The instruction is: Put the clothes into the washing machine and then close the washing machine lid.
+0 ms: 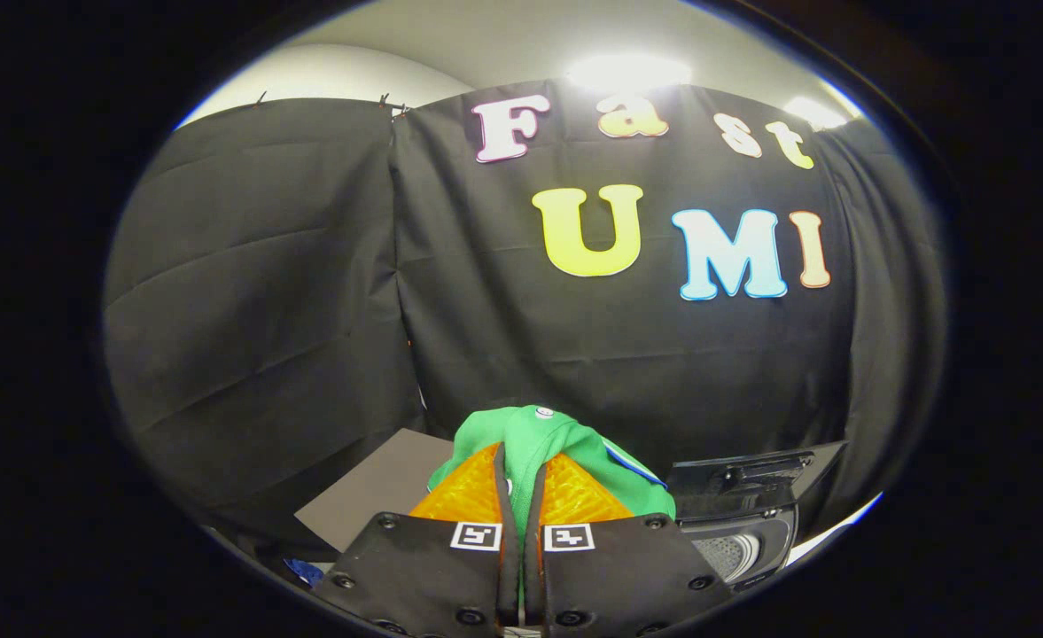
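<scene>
My gripper (521, 483) is shut on a green garment (539, 439), which bunches up over and between the two fingers and hangs lifted above the table. A bit of blue and white trim shows on its right side. To the right and below the fingers stands the dark washing machine (738, 523), its lid (751, 474) raised open and part of the drum opening visible beneath.
A grey board (370, 492) lies on the table left of the fingers. A small blue item (306, 571) sits near the table's front left. The black cloth wall hangs close behind everything.
</scene>
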The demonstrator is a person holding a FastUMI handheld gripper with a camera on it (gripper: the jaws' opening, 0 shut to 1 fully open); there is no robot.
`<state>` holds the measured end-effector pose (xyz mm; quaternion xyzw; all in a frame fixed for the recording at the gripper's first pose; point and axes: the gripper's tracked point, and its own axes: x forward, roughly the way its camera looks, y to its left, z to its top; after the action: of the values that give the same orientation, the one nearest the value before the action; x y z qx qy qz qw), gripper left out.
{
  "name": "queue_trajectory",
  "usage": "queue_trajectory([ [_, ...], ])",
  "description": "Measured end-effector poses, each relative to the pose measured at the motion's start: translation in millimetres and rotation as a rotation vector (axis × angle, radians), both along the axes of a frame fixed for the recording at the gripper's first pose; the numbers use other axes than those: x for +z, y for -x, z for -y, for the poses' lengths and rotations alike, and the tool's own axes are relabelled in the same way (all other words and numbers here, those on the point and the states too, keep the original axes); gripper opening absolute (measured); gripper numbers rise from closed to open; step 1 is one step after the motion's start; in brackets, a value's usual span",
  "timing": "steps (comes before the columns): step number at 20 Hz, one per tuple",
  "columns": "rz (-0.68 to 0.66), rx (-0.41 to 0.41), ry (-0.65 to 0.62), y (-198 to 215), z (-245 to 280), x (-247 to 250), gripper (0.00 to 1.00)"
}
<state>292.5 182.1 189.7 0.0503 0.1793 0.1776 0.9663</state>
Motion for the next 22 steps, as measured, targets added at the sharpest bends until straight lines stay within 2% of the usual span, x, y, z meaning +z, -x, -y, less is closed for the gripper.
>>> queue_trajectory([
  [12,0.015,-0.056,0.009,-13.9,92.2,12.1,0.04],
  [22,-0.021,-0.166,-0.041,-26.7,190.8,-0.9,0.04],
])
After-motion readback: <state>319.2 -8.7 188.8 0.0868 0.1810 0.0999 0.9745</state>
